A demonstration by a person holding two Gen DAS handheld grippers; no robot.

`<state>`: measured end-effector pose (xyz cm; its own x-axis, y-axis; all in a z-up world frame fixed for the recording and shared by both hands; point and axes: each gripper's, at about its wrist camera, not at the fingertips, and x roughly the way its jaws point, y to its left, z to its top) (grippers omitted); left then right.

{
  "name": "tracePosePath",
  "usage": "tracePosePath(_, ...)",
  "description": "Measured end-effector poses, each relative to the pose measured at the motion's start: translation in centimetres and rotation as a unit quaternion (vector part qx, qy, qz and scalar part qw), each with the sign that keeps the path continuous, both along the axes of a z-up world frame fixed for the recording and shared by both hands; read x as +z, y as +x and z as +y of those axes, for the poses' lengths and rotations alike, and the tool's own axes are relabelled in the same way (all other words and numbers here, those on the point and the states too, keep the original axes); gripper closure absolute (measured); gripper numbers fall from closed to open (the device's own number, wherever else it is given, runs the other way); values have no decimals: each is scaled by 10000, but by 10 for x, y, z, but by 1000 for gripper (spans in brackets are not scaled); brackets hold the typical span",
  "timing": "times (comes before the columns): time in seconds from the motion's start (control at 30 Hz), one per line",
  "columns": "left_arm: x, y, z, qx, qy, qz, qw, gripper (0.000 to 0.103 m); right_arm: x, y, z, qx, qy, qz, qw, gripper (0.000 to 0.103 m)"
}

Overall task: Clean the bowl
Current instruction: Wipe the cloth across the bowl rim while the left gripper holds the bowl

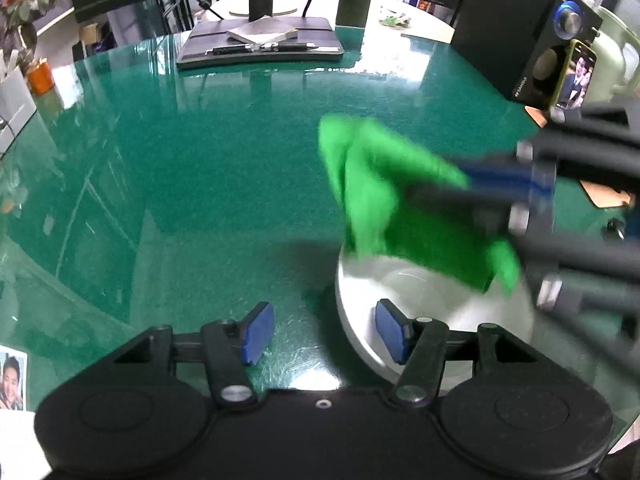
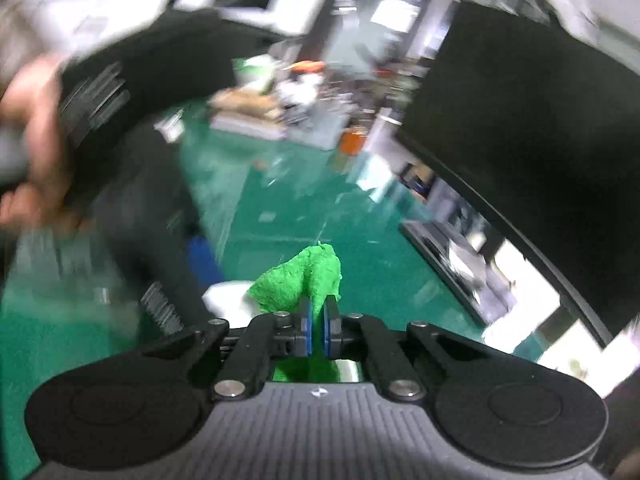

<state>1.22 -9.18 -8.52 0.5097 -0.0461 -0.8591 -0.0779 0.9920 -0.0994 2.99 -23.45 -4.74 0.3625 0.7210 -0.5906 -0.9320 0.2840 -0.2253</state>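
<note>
My right claw [image 2: 319, 330] pinches soft green cloth [image 2: 304, 276]; left claw [image 1: 326, 330] agape astride white bowl [image 1: 352, 320] rim, slippery, breakable.

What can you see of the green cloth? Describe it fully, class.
The green cloth is bright green, soft and fuzzy-looking, crumpled into folds. The right hand-held gripper is shut on it, pinching it between blue pads. It hangs above the white bowl's far rim; whether it touches the bowl is unclear.

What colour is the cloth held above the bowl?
Bright green cloth, clearest in the left wrist view, hanging over the white bowl.
</note>
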Motion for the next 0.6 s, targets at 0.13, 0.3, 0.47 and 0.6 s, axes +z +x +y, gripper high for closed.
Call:
tracePosePath(0.13,1,0,-4,-129,167,-49,9998,45,-3,23,5,-556,363,946,9933,98)
tracePosePath(0.3,1,-1,-10,-229,367,-82,9990,45,-12,28,18,-644,746,1589,9824,98)
tracePosePath(0.47,1,-3,-14,-259,484,-124,9984,45,-19,29,14,-819,730,1518,9823,97)
tracePosePath(0.6,2,-4,-16,-261,558,-151,9980,45,-21,44,3,-1311,629,1303,9808,97)
